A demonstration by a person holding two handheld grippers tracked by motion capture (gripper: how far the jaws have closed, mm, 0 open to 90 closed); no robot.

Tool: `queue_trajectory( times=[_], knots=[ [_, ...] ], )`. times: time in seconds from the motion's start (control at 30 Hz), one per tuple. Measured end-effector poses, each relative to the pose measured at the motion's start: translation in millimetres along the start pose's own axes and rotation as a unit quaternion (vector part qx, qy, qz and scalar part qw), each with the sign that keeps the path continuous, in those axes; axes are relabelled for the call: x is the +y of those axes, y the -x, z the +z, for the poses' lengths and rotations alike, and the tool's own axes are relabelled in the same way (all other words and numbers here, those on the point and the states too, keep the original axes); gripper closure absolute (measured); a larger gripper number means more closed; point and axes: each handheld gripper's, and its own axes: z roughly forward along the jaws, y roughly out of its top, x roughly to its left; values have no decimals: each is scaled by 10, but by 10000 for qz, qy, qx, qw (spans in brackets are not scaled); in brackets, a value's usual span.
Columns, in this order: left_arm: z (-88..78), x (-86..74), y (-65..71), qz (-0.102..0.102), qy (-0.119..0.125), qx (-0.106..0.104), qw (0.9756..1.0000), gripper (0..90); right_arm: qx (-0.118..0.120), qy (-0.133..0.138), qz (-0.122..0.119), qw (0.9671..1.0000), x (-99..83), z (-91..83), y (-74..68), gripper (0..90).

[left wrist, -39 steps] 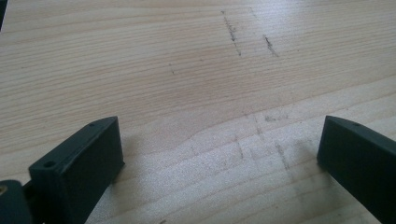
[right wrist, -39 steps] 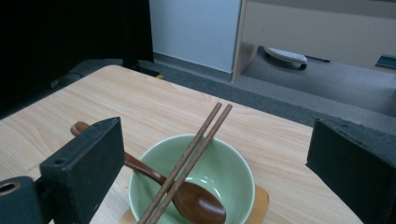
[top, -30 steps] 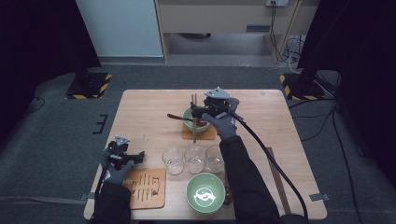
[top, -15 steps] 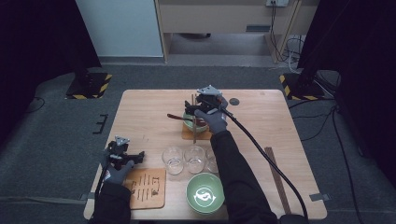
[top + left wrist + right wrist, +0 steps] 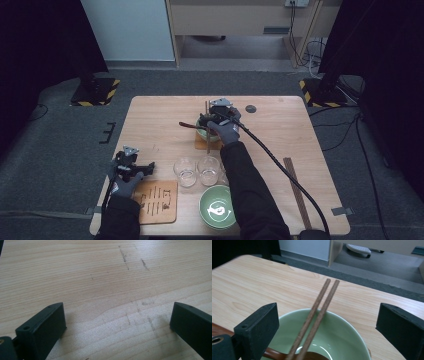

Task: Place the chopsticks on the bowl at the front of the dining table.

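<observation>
A light green bowl (image 5: 204, 133) (image 5: 342, 337) stands on a small wooden mat at the table's middle back. A pair of brown chopsticks (image 5: 207, 111) (image 5: 322, 307) lies across its rim, and a dark brown spoon (image 5: 189, 125) (image 5: 274, 353) rests in it with the handle pointing left. My right gripper (image 5: 216, 116) (image 5: 329, 322) hovers open just over the bowl, its jaws standing either side of the chopsticks without touching them. My left gripper (image 5: 142, 167) (image 5: 116, 320) sits open low over bare wood near the front left corner, holding nothing.
Two clear glasses (image 5: 185, 171) (image 5: 209, 168) stand in front of the bowl. A second green bowl with a white pattern (image 5: 218, 207) sits at the front edge, beside a wooden board with markings (image 5: 157, 200). A long wooden strip (image 5: 297, 192) lies at the right. A small dark disc (image 5: 250, 108) lies at the back.
My right gripper has shifted a little to the left over the green bowl. The left gripper has stayed where it was.
</observation>
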Motion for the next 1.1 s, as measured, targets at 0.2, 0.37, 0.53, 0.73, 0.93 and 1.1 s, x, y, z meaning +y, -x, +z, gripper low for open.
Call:
queue_trajectory(
  times=[0.2,0.37,0.53,0.73,0.93,1.1],
  knots=[
    [0,0,0,-1,0,0,10000,0,-191,-125,61,9997,-78,75,42,44],
    [0,0,0,0,-3,-1,10000,0,-199,-143,53,9997,-96,96,38,44],
    [0,0,0,1,-4,-1,10000,0,-244,-157,61,9996,-100,102,36,45],
    [0,0,0,-1,-3,-1,10000,0,-277,-180,58,9994,-106,108,36,45],
    [0,0,0,1,-3,-1,10000,0,-304,-210,40,9993,-127,123,26,44],
    [0,0,0,1,-4,-1,10000,0,-344,-210,40,9992,-127,124,30,44]
  ],
)
